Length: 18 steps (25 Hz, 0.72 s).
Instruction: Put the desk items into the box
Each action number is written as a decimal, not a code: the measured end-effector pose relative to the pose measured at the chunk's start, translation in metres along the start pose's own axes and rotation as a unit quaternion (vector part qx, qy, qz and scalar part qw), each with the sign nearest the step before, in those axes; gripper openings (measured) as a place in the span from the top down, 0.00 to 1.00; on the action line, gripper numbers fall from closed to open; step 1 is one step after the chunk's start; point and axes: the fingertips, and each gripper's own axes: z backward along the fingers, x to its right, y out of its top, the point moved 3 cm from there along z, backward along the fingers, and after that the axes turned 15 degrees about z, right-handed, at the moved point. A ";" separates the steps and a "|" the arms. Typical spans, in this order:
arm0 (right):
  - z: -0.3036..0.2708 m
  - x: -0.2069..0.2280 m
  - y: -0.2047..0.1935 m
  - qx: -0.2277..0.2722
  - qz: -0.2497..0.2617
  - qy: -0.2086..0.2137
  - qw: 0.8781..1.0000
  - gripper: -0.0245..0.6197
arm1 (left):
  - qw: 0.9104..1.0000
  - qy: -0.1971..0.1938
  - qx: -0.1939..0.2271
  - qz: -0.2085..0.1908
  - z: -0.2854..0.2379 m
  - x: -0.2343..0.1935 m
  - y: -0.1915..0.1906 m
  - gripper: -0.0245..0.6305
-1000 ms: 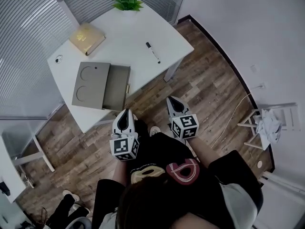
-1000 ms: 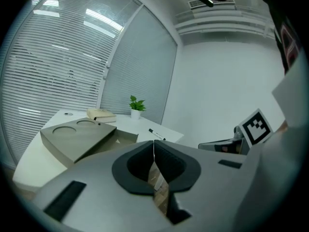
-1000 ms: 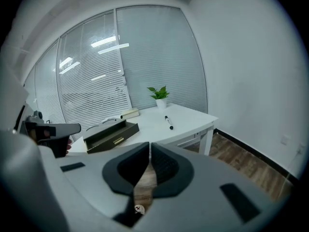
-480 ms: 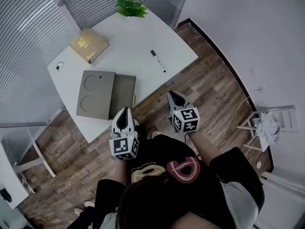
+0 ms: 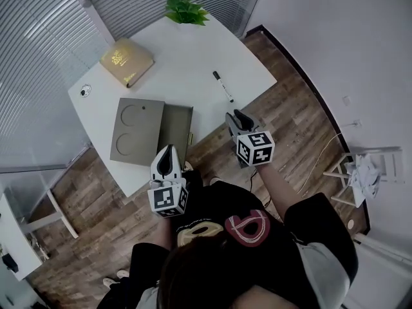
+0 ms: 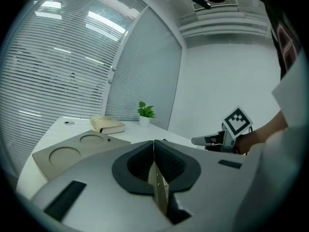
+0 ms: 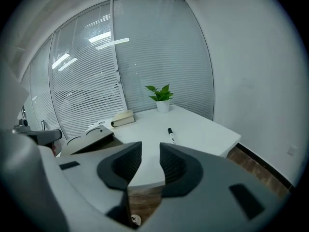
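Note:
On the white desk (image 5: 193, 56) lies an open grey box (image 5: 175, 126), its lid (image 5: 135, 131) with two round recesses folded out to the left. A tan book (image 5: 127, 61) lies at the back left and a black marker (image 5: 223, 85) at the right. My left gripper (image 5: 168, 150) is shut and empty, off the desk's near edge by the box. My right gripper (image 5: 237, 116) hovers at the desk's front edge short of the marker (image 7: 170, 135); its jaws are opening with nothing between them. The right gripper view also shows the box (image 7: 89, 137) and the book (image 7: 124, 118).
A potted plant (image 5: 187, 8) stands at the desk's far corner, and a small round fitting (image 5: 84, 90) sits near its left edge. Blinds and glass walls run behind the desk. A white stool (image 5: 364, 166) stands on the wooden floor at the right.
Both grippers have come closer to the desk's front edge. The right gripper's jaws, closed before, now stand apart. The left gripper stays closed.

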 end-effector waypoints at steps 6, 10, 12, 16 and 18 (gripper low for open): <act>-0.028 0.014 0.004 -0.019 0.000 -0.014 1.000 0.80 | 1.000 0.008 -0.005 0.001 -0.003 -0.018 0.004 0.93; -0.047 0.027 0.009 -0.028 -0.001 -0.019 0.999 0.80 | 1.000 0.016 -0.011 0.003 -0.003 -0.026 0.005 0.93; -0.055 0.034 0.010 -0.037 0.005 -0.023 0.999 0.80 | 1.000 0.021 -0.015 0.006 -0.003 -0.031 0.006 0.93; -0.073 0.042 0.008 -0.057 0.010 -0.020 0.998 0.80 | 0.999 0.023 -0.023 0.009 -0.007 -0.039 0.005 0.93; -0.081 0.045 0.007 -0.065 0.013 -0.022 0.998 0.80 | 0.999 0.025 -0.027 0.009 -0.007 -0.042 0.004 0.93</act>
